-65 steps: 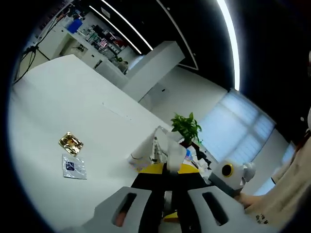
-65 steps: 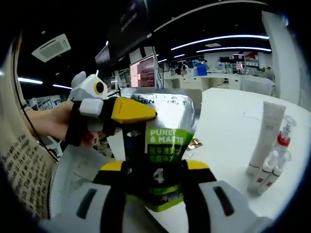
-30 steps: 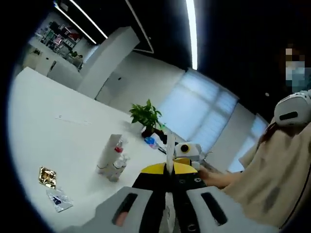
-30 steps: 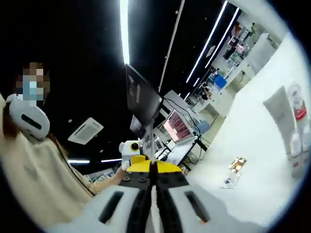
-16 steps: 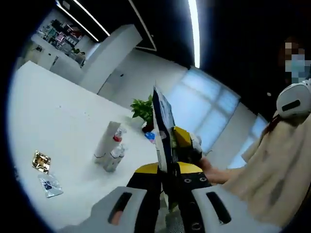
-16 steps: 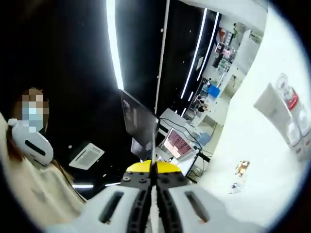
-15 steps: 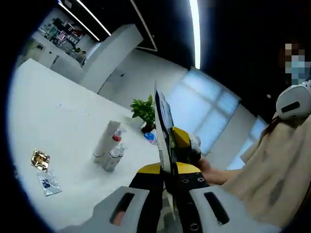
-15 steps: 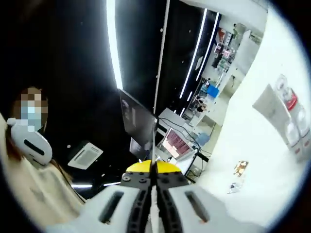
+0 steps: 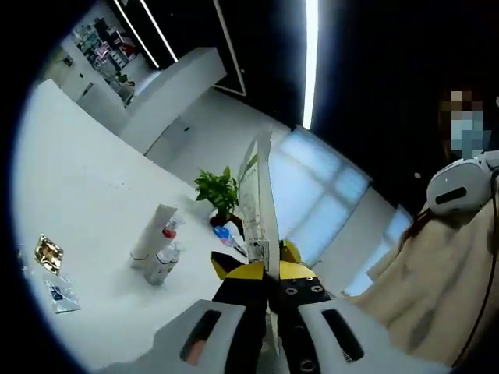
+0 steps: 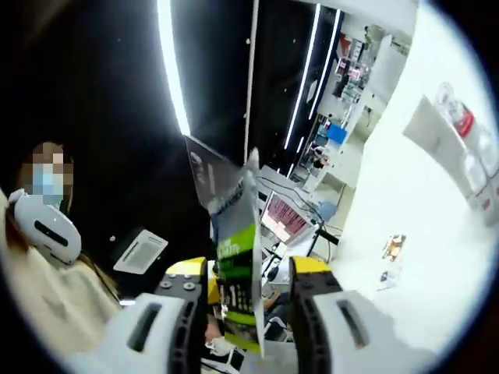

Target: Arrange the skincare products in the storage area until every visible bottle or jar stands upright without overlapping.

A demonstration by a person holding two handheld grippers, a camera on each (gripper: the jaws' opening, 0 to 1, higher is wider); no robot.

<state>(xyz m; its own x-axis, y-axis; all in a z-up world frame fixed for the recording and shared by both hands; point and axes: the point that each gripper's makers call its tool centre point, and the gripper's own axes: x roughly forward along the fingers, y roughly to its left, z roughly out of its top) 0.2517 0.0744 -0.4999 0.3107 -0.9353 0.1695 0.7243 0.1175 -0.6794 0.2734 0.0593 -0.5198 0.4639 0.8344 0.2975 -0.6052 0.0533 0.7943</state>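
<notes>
A dim office with ceiling light strips, and a long white desk (image 9: 86, 195) below. The sachet (image 9: 257, 206), a thin foil pouch with a green label, is up in the air above the desk, well apart from the standing tube (image 9: 150, 234) and pump bottles (image 9: 162, 261). The left gripper (image 9: 269, 284) pinches its lower edge. The right gripper (image 10: 248, 284) stands spread, the sachet between its jaws. It looks light, floppy and slick: best held by a sealed edge. Two small packets (image 9: 51, 269) lie flat near the desk's edge.
</notes>
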